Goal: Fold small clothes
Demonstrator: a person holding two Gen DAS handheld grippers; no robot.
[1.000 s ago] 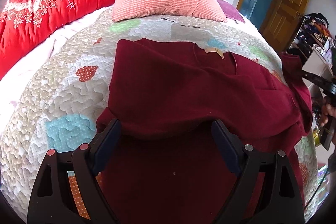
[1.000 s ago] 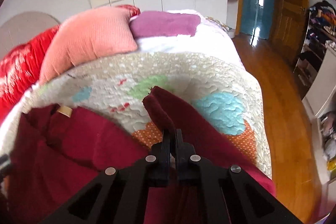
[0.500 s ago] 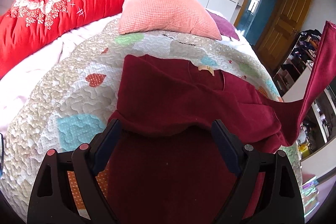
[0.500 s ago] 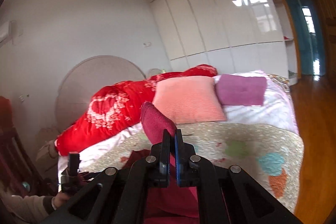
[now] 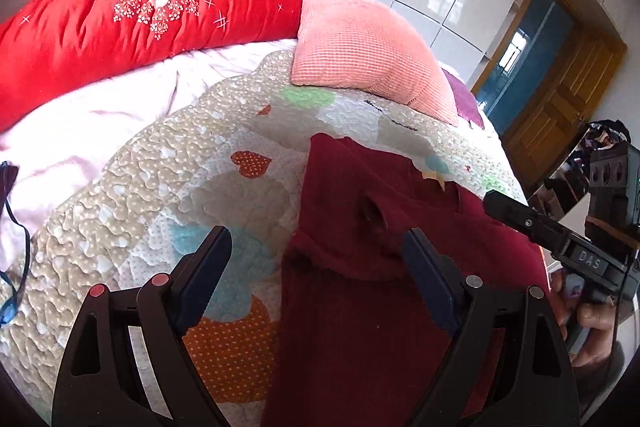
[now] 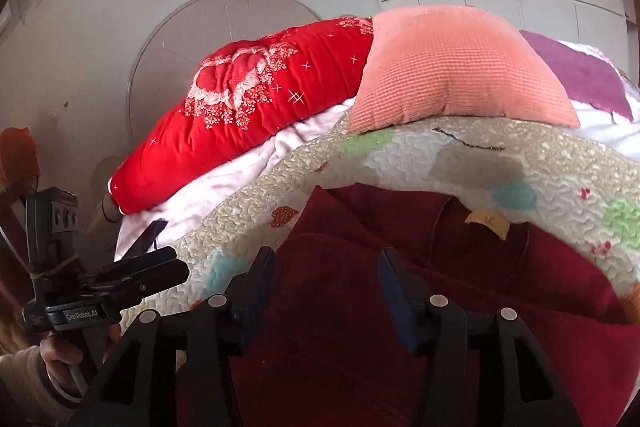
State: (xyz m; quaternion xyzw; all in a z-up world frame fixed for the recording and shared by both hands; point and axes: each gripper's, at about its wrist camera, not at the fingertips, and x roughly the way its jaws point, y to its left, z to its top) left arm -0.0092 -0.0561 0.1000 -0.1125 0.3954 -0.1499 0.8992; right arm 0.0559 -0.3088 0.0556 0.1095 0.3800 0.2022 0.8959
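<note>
A dark red sweater [image 5: 360,211] lies on the heart-patterned quilt [image 5: 168,195], its tan neck label [image 5: 434,179] toward the pillows and a sleeve folded across its body. My left gripper [image 5: 316,259] is open and empty, low over the sweater's left edge. My right gripper [image 6: 326,269] is open and empty just above the sweater [image 6: 400,235]. The right gripper also shows in the left wrist view [image 5: 496,205], over the sweater's right side. The left gripper shows at the left of the right wrist view [image 6: 176,269].
A peach pillow [image 5: 360,47], a red floral duvet [image 5: 120,19] and a purple cushion [image 6: 576,71] lie at the head of the bed. A pink sheet [image 5: 80,115] is on the left. A blue cord [image 5: 16,227] lies at the left edge. A wooden door [image 5: 560,99] stands beyond the bed.
The right gripper carried the sleeve up and across the sweater, then opened and let it go. The left gripper shifted left and stayed open.
</note>
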